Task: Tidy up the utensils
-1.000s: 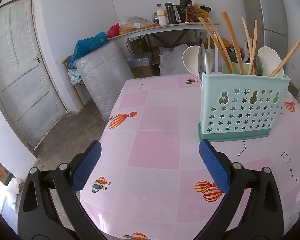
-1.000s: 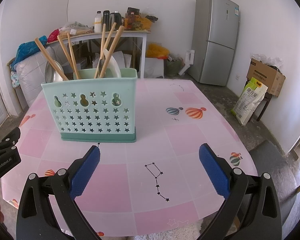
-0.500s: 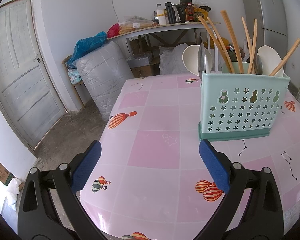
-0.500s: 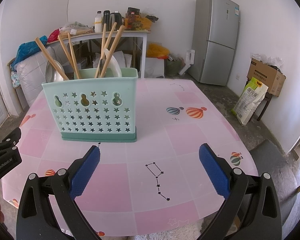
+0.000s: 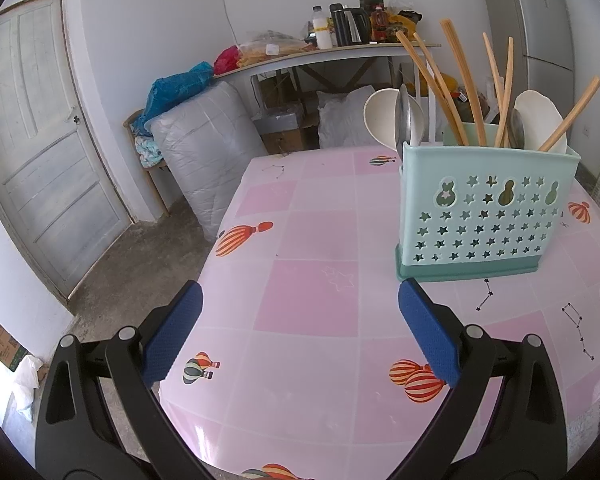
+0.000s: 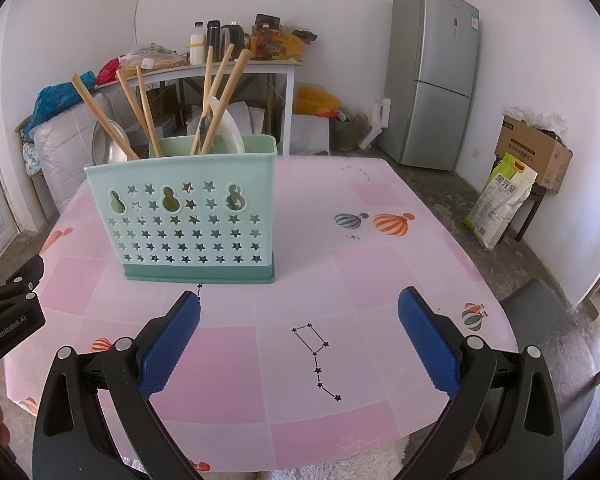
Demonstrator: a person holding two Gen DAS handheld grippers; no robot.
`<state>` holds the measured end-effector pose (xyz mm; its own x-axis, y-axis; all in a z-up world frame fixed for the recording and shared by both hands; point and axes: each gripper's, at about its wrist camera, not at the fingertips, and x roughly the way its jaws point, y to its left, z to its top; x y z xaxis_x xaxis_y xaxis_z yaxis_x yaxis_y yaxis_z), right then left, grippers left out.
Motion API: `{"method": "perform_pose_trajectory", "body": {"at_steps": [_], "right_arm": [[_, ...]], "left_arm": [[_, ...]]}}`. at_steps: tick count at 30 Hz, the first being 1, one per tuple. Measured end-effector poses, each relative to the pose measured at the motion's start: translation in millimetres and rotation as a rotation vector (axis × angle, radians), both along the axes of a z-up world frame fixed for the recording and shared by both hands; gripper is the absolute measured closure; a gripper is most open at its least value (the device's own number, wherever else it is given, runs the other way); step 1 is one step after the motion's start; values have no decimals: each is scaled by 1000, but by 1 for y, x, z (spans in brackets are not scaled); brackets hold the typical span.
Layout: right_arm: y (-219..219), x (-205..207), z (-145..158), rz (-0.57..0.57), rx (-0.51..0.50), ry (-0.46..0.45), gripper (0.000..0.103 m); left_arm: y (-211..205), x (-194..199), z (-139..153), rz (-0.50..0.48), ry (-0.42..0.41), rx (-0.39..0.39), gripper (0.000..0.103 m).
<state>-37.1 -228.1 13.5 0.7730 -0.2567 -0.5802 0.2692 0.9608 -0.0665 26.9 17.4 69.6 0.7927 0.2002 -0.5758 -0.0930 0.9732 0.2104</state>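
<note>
A mint-green utensil holder (image 5: 485, 210) (image 6: 185, 219) with star cut-outs stands upright on the pink table (image 5: 312, 300) (image 6: 372, 280). Inside it stand several wooden chopsticks (image 5: 462, 80) (image 6: 224, 96), metal spoons (image 5: 403, 118) (image 6: 106, 146) and white spoons (image 5: 380, 114) (image 6: 230, 130). My left gripper (image 5: 300, 334) is open over the table, to the near left of the holder, nothing between its blue pads. Open too and holding nothing, my right gripper (image 6: 299, 338) hovers in front of the holder, to its near right.
The table's edges fall away to a concrete floor. A grey fridge (image 6: 432, 76) stands at the back right, a cluttered side table (image 6: 220, 64) behind, a wrapped bundle (image 5: 204, 152) and a door (image 5: 32, 140) at the left. A bag (image 6: 500, 200) and a cardboard box (image 6: 532, 152) sit right.
</note>
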Motion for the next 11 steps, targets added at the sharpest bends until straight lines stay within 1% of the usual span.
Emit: {"method": "perform_pose_trajectory", "body": {"at_steps": [11], "right_arm": [[1, 0, 0, 0, 2, 1, 7]], "left_arm": [[0, -2, -1, -6, -2, 9, 9]]}}
